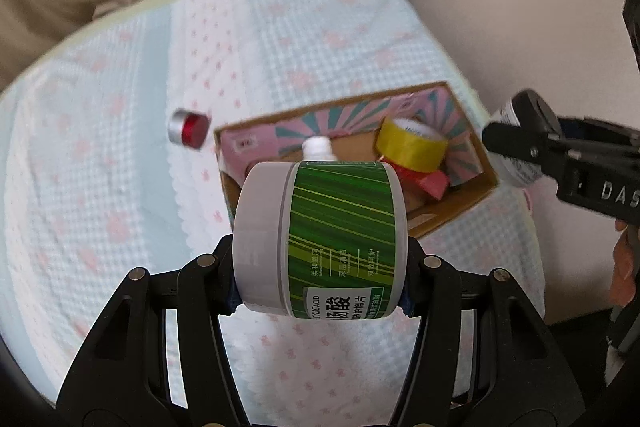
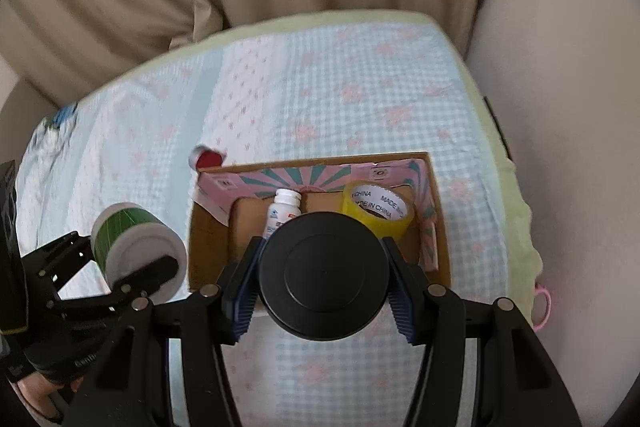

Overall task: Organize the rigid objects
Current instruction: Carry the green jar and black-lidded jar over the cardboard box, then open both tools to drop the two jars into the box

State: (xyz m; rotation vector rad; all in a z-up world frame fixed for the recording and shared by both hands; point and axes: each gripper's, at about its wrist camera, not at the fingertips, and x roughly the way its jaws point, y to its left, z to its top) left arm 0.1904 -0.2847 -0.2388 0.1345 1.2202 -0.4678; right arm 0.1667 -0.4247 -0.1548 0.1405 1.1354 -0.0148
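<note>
Landmark for all positions: the open cardboard box (image 2: 438, 223) standing on the checked bedcover (image 2: 320, 99).

Left of the box, apart from its near left corner, the left gripper (image 2: 138, 269) is held in the air. Its jaws pinch a white jar with a green striped label (image 1: 320, 243), one finger on the lid end and one on the base end, so the jar lies on its side across the grip. In the left wrist view the jar hangs above the bedcover on the near side of the box and hides part of the box's near left portion.

Just beyond the box's far left corner, a small silver and red cap (image 1: 190, 129) lies on its side on the bedcover, close to the box wall; whether it touches cannot be told.

Inside the box, against the pink and teal printed inner flaps, a small white bottle (image 2: 284, 211) lies near the middle. To its right a roll of yellow tape (image 2: 378, 211) stands tilted toward the right wall. Below the tape, in the left wrist view, a red item (image 1: 430, 183) shows partly; what it is cannot be told.

At the near edge of the box, the right gripper (image 2: 324, 285) is held over the middle of the near wall. Its jaws, with blue pads (image 2: 400, 305), clamp a round black-lidded jar (image 2: 324, 275) on both sides, lid facing the camera.

Right of the box, past the edge of the bedcover, a pink loop (image 2: 542, 307) hangs.
</note>
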